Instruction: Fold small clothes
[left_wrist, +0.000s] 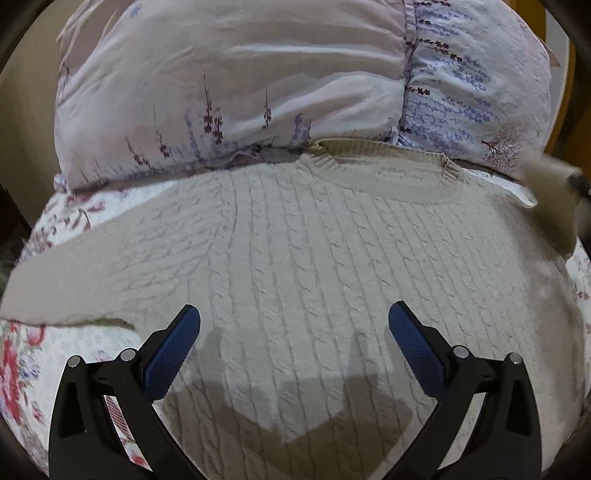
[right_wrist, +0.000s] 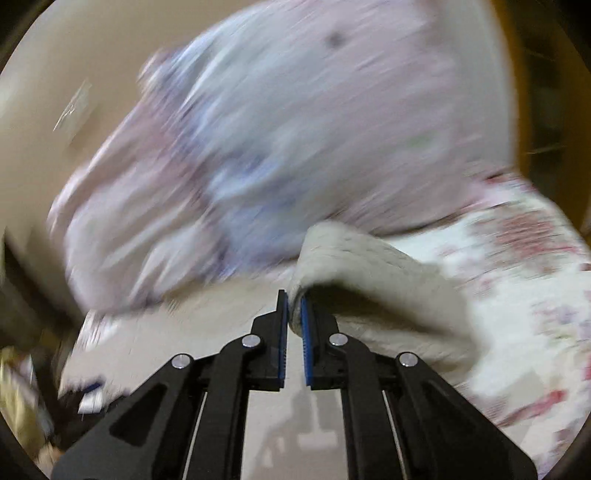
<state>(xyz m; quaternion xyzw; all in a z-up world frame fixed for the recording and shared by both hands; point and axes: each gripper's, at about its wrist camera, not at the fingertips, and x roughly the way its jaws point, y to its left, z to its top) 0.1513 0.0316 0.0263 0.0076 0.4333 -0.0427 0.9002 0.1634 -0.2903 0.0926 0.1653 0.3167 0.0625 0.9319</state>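
Fingers of right gripper (right_wrist: 294, 306) clamped on sleeve (right_wrist: 369, 280) of cable-knit sweater (left_wrist: 295, 266), thin bite, could slip. Left gripper (left_wrist: 294, 332) fingers apart above sweater body on bed (left_wrist: 22, 362); unpinned, might drag.

Lavender-print duvet (left_wrist: 229, 92) bunched upon red-flowered bedspread (left_wrist: 22, 373).

Black left gripper (left_wrist: 294, 325), blue textured jaws, 4 silver screws.
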